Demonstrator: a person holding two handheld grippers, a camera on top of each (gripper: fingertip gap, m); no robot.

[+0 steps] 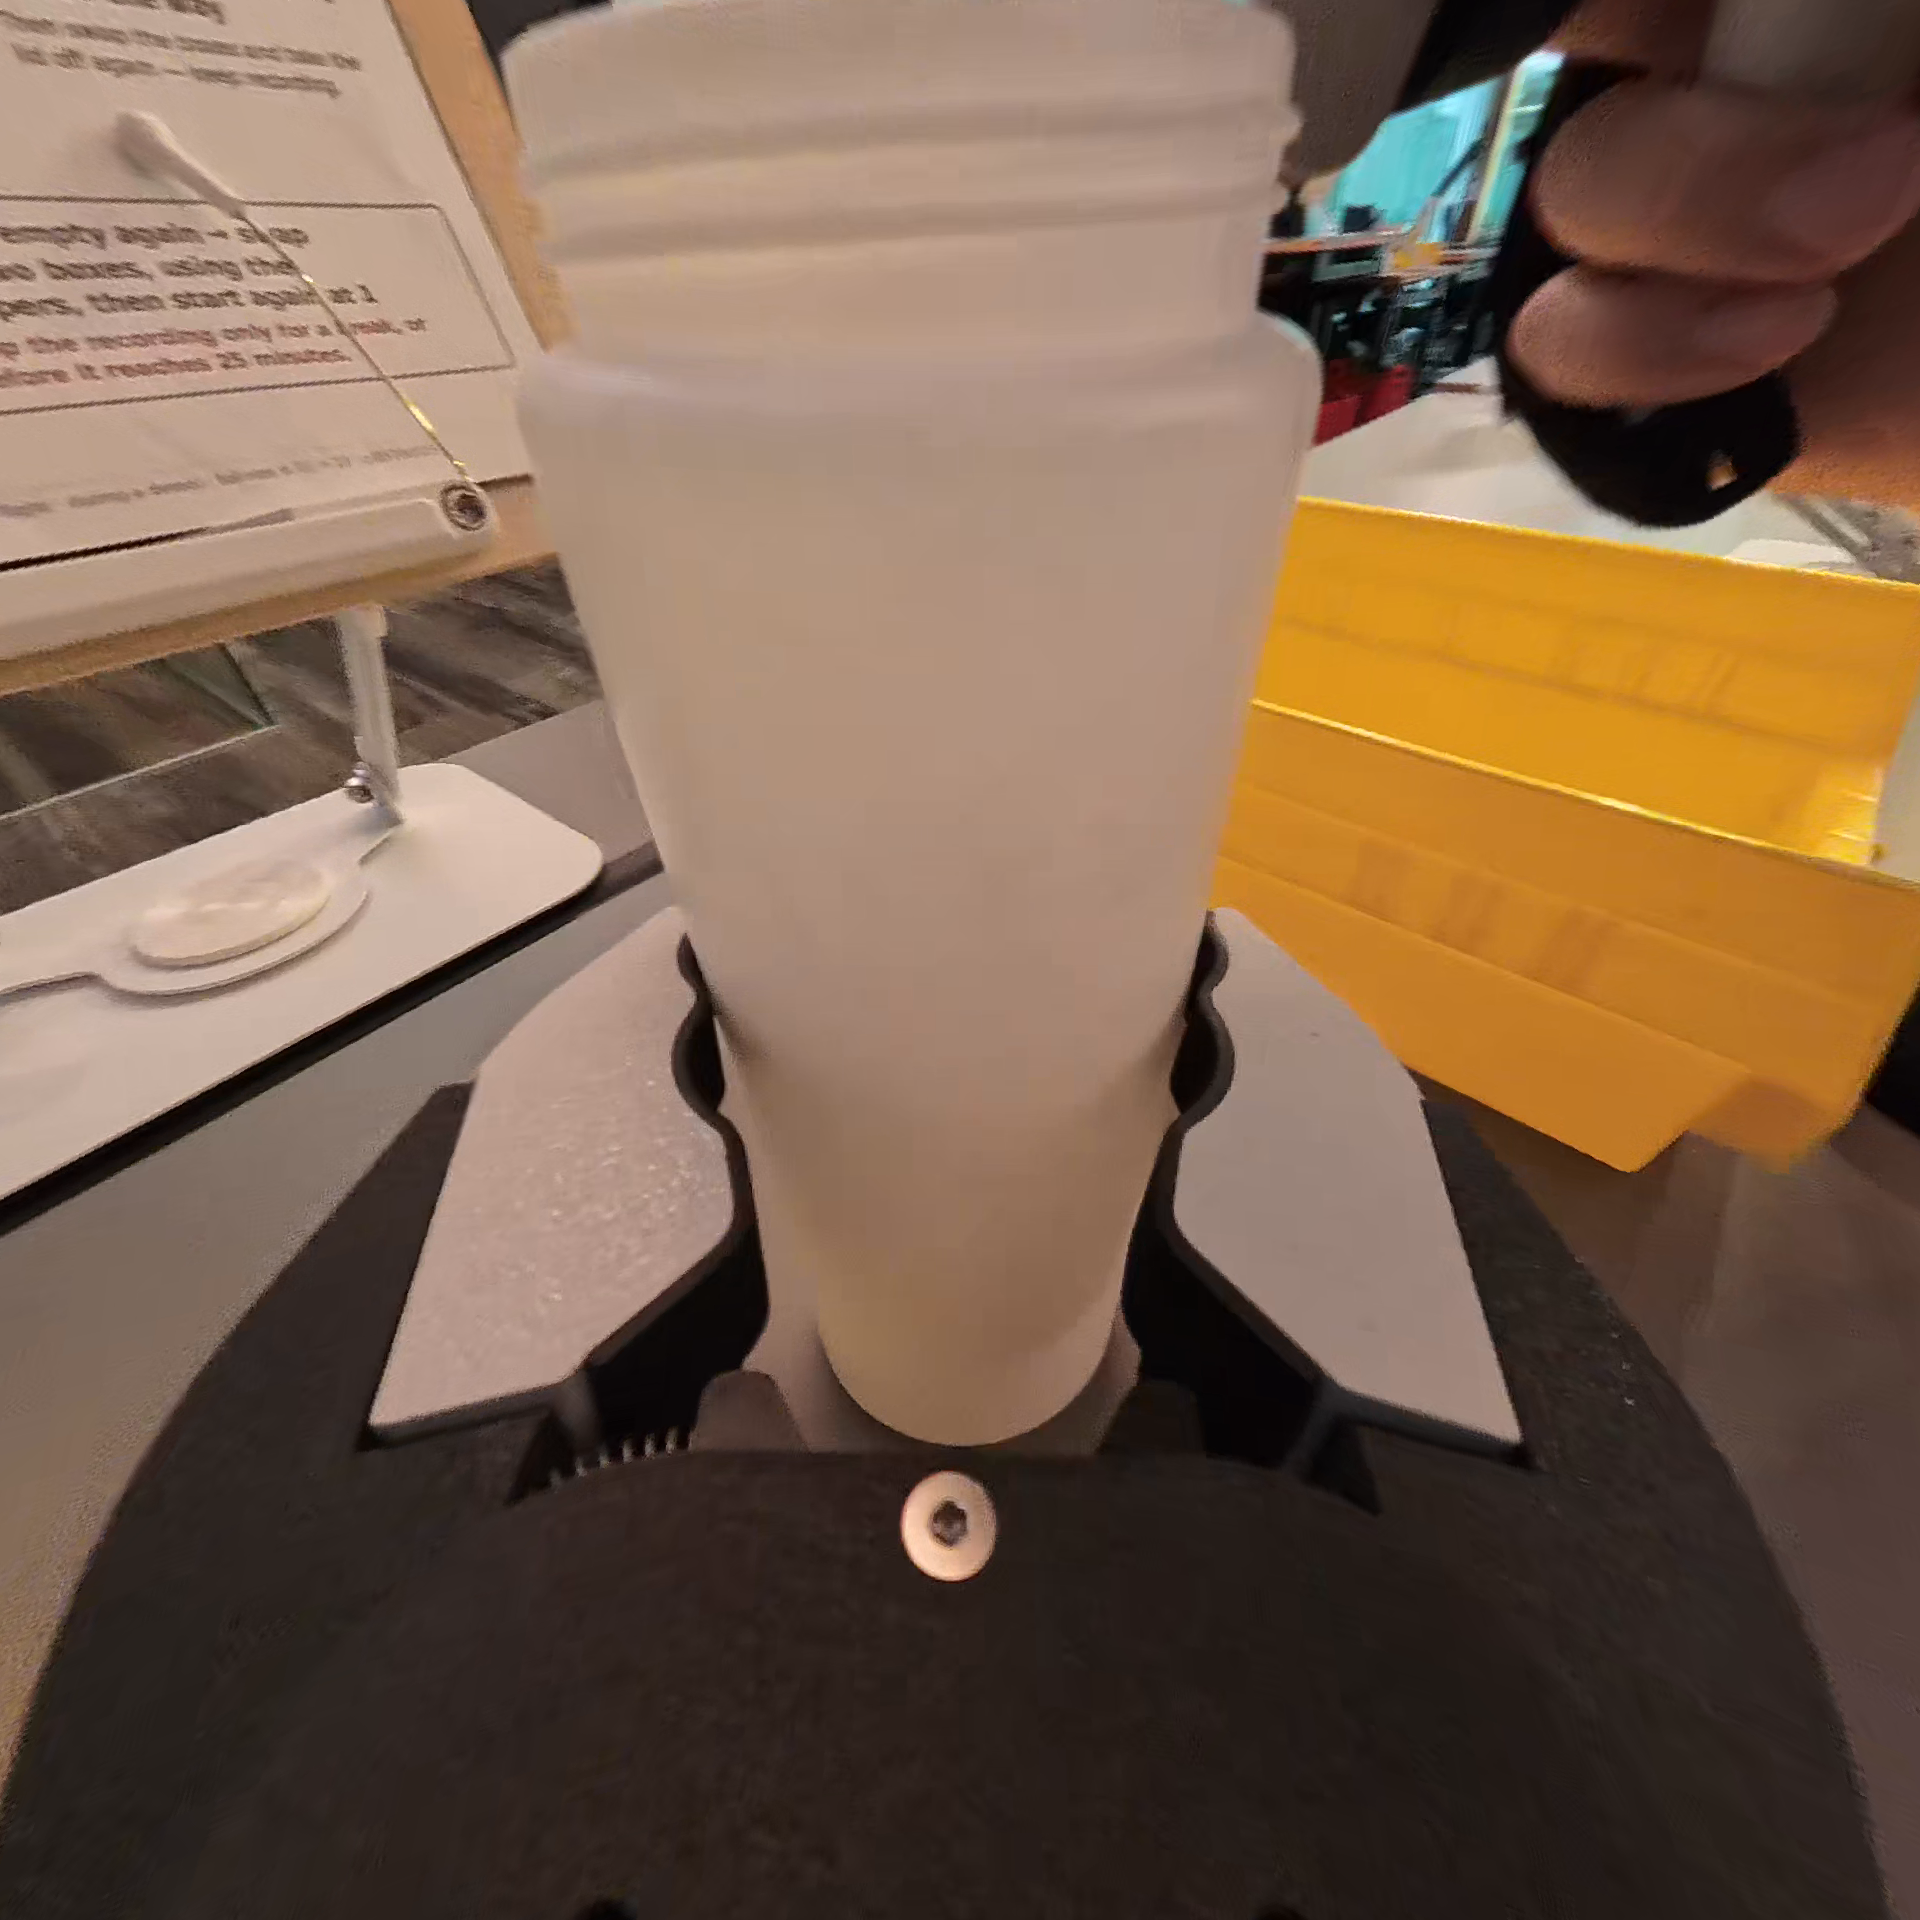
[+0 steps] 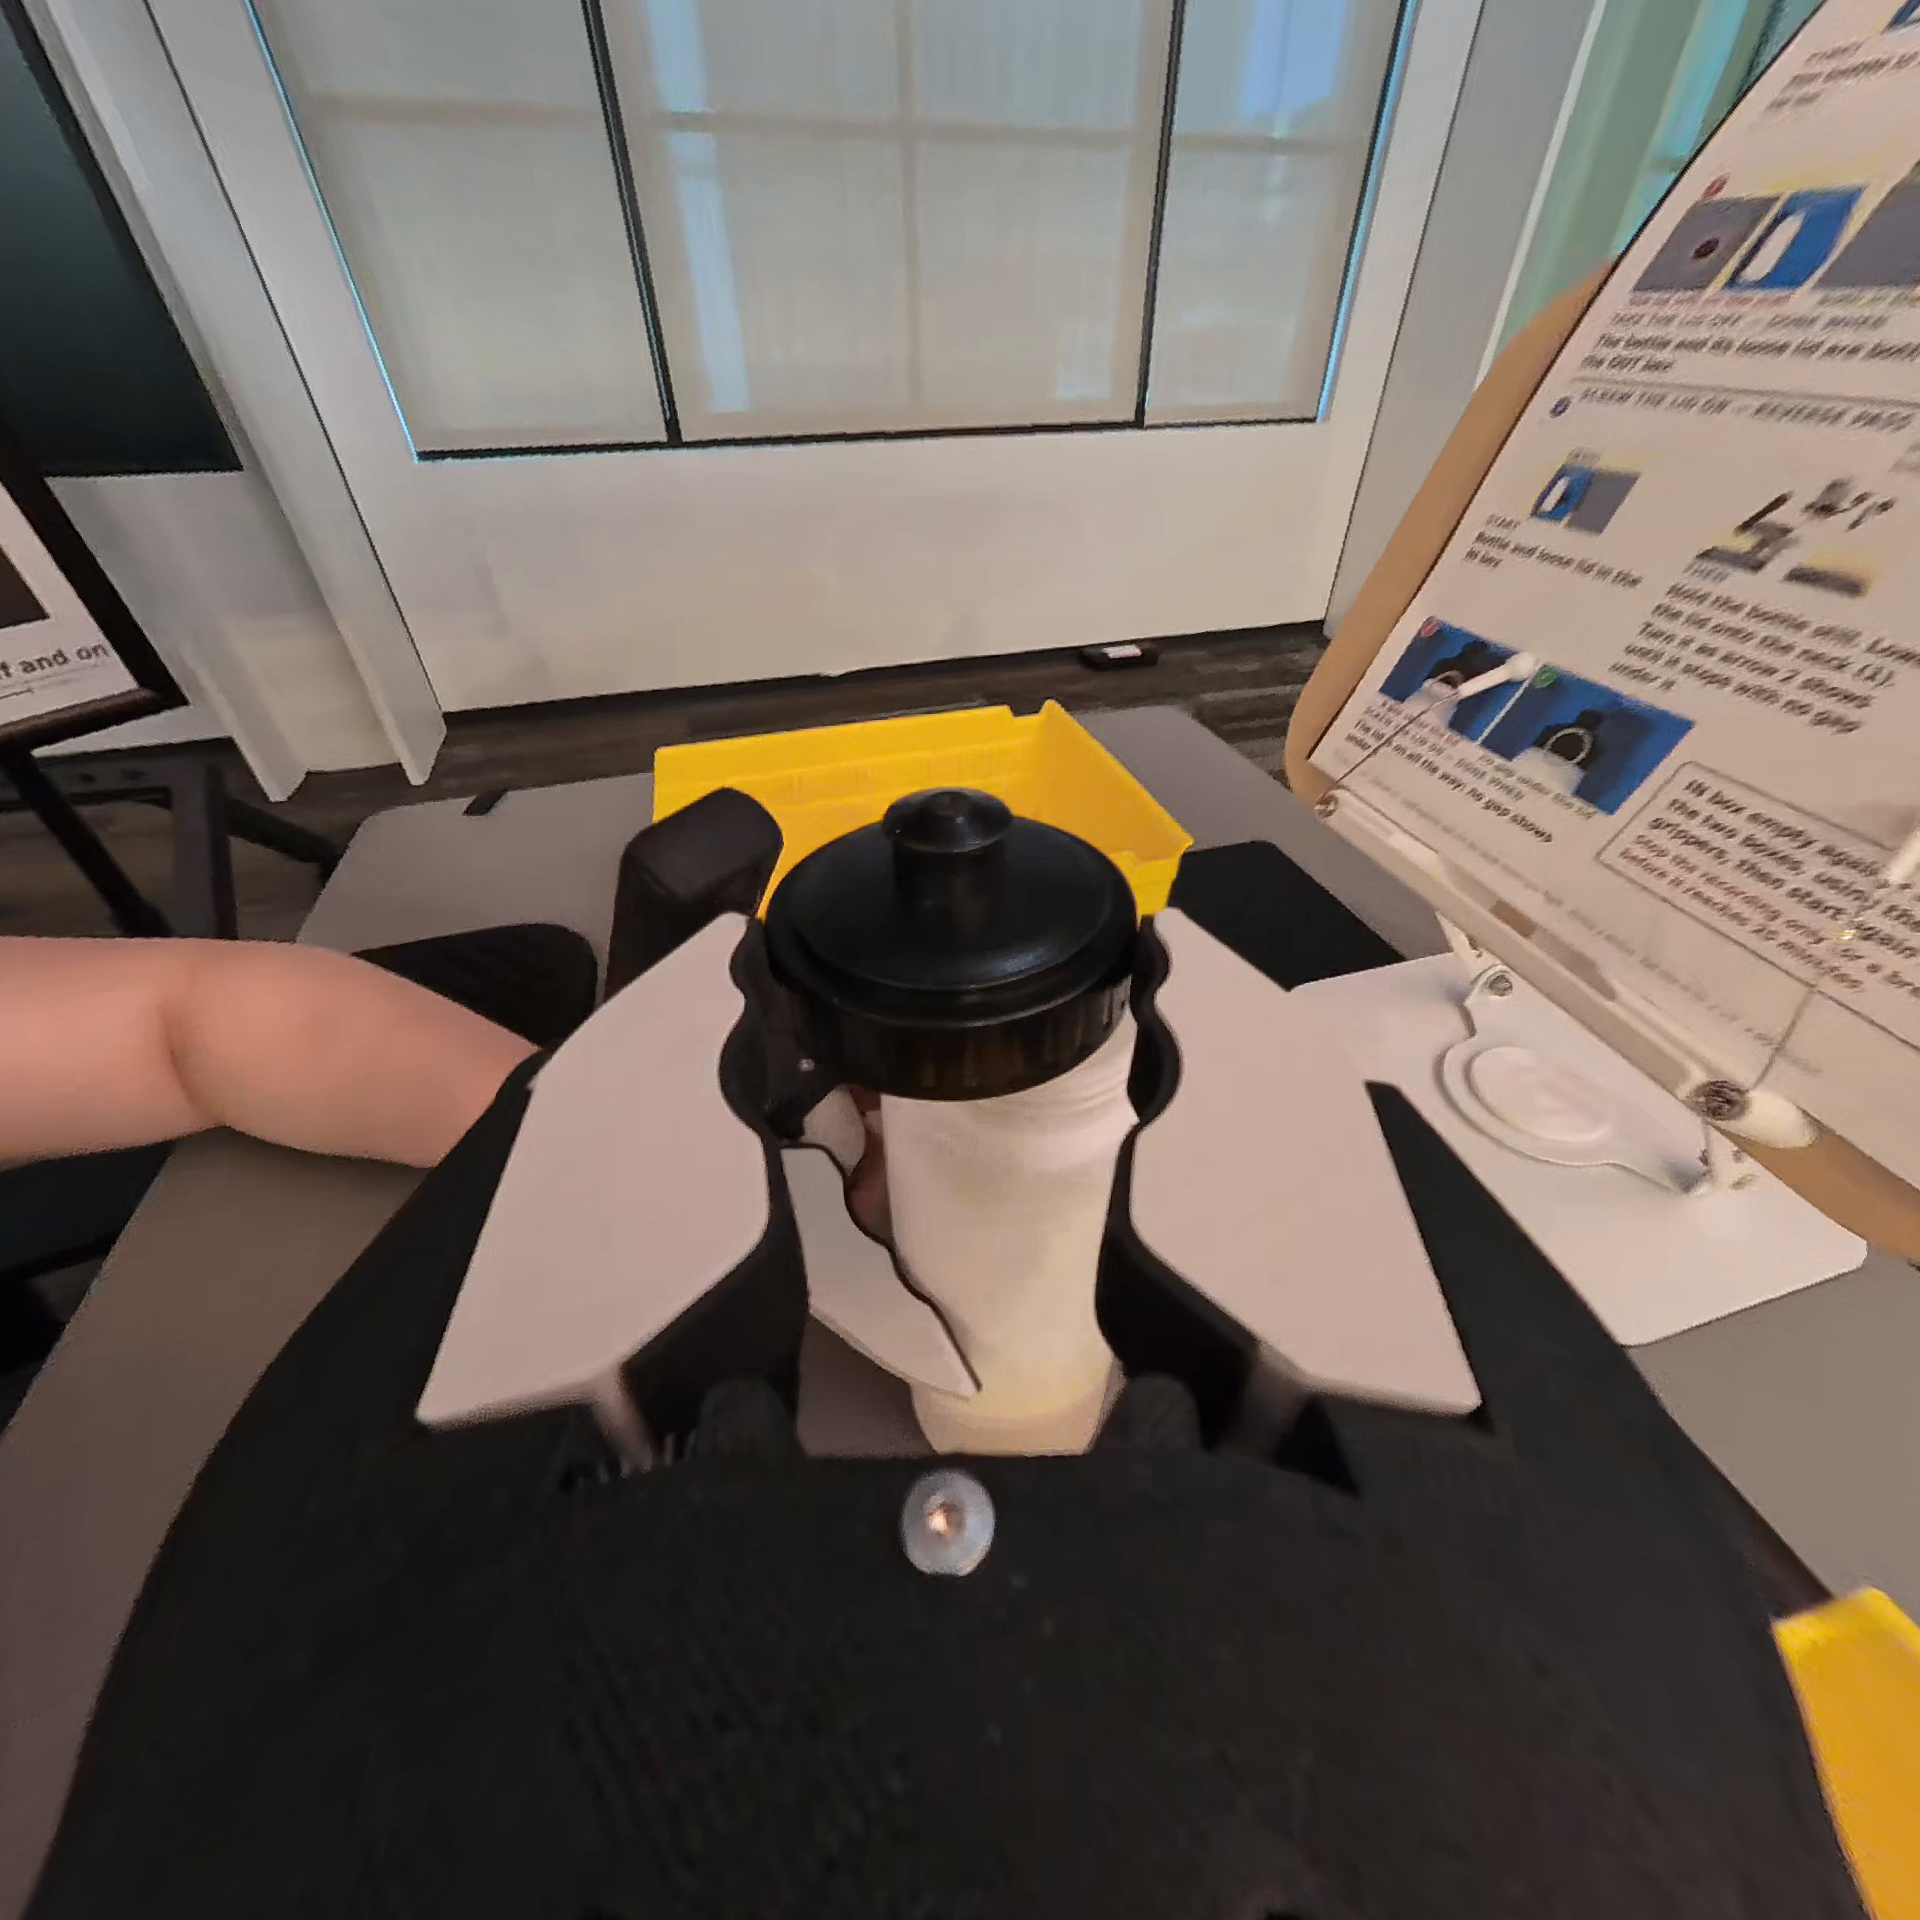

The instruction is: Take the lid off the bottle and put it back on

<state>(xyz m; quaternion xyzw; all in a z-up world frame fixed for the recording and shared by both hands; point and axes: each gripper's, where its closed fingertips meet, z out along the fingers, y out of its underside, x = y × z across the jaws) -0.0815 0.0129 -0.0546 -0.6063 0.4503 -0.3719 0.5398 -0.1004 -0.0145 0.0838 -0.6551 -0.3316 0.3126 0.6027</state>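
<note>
A white translucent bottle [image 1: 914,675] stands upright between my left gripper's [image 1: 951,997] fingers, which are shut on its lower body. Its threaded neck is bare in the left wrist view, and its top is cut off by the frame. My right gripper [image 2: 951,987] is shut on the black lid [image 2: 951,935], which has a spout knob. The lid sits directly over the bottle [image 2: 997,1226]. I cannot tell whether it touches the neck. A left gripper finger [image 2: 883,1278] shows against the bottle's side. A hand [image 1: 1683,229] holding the right gripper shows at the upper right.
A yellow bin [image 1: 1558,831] sits on the table right of the bottle, and shows behind the lid in the right wrist view [image 2: 1039,758]. A tilted instruction board [image 2: 1662,623] on a white stand [image 1: 312,904] is close by. A forearm [image 2: 239,1049] lies at the left. Another yellow piece [image 2: 1849,1745] is at the bottom right.
</note>
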